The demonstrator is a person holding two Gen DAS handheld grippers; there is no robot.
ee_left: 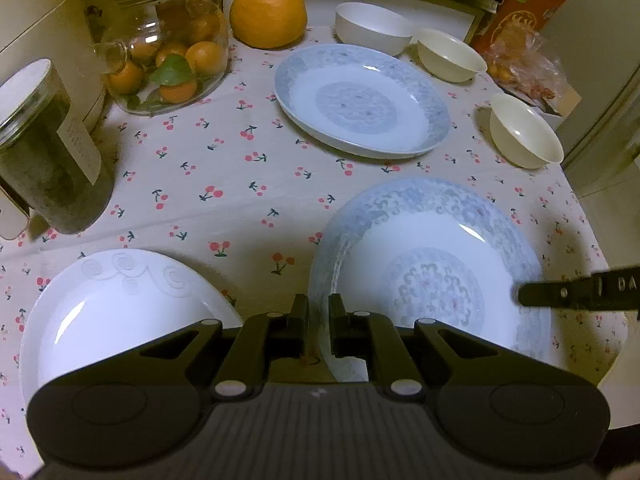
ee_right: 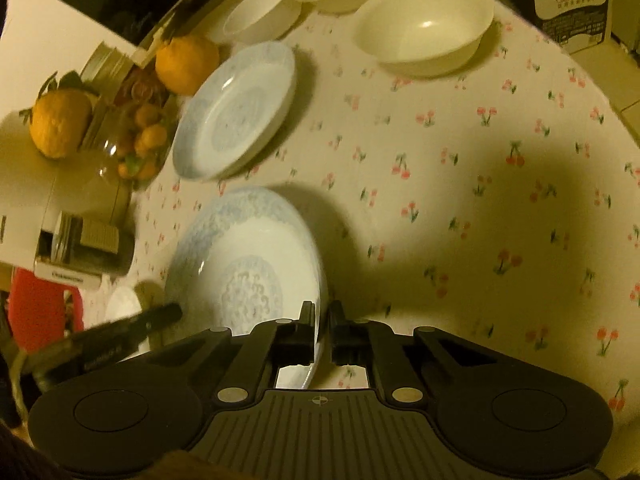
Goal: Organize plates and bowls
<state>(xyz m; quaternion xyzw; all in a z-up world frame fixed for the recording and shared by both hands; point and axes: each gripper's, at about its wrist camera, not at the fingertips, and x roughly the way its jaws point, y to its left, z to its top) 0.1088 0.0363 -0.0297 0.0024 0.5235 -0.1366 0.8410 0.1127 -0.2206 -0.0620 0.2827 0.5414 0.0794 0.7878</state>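
Fingers of the left gripper (ee_left: 318, 322) were pinched shut on the near-left rim of the near blue plate (ee_left: 432, 256), and the fingers of the right gripper (ee_right: 322, 332) were clamped on that same plate's opposite rim (ee_right: 240, 256). In the left wrist view the right gripper's dark tip showed over the plate's far right side (ee_left: 576, 290); in the right wrist view the left gripper reached in from the lower left (ee_right: 132, 328). The plate sat near the front of the cherry-print tabletop (ee_left: 224, 176). A second blue plate (ee_left: 362, 98) lay well beyond it, toward the back. A white plate (ee_left: 120, 304) rested just left of the left gripper. Three bowls (ee_left: 524, 130) stood apart along the far right side, near a large orange (ee_left: 268, 12) and a jar of small oranges (ee_left: 172, 56).
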